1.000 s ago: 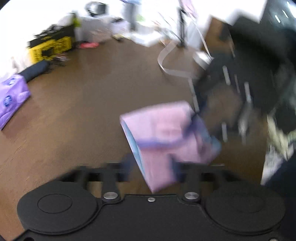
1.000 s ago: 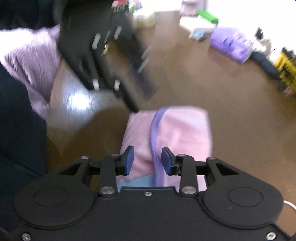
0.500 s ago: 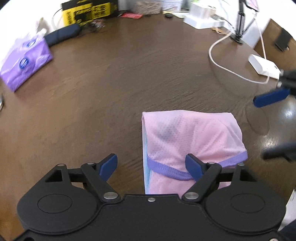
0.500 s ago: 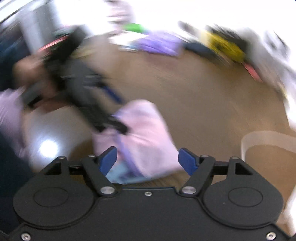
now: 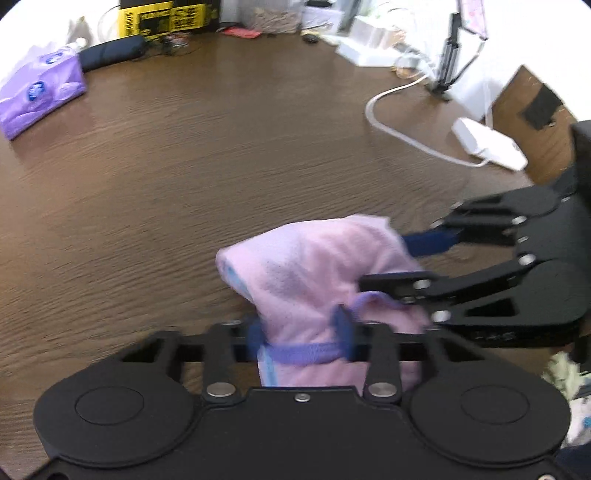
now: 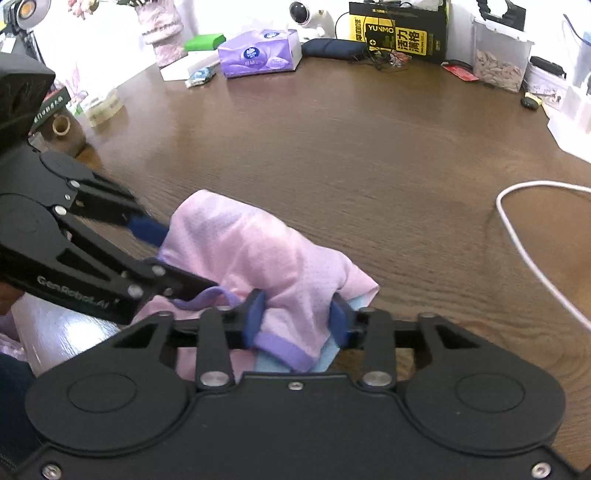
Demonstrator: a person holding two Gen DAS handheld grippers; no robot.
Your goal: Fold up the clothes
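Note:
A folded pink mesh garment (image 5: 314,266) with purple trim and a light blue inner layer sits bunched on the brown wooden table (image 5: 221,155). My left gripper (image 5: 300,334) is shut on its near purple-trimmed edge. My right gripper (image 6: 297,319) is shut on the other side of the same garment (image 6: 258,251). In the left wrist view the right gripper (image 5: 391,264) comes in from the right, its blue fingertips pressed into the cloth. In the right wrist view the left gripper (image 6: 177,262) comes in from the left. The garment is lifted into a hump between them.
A purple tissue pack (image 6: 258,53), a yellow and black box (image 6: 399,31), a dark pouch (image 6: 332,48) and a clear container (image 6: 498,62) line the far edge. A white cable (image 5: 406,136) and charger (image 5: 491,147) lie on the right. More lilac cloth (image 6: 7,347) lies at the near left.
Both grippers were open half a second ago with the garment lying flat. Both have since closed on its near edge from opposite sides and bunched it up.

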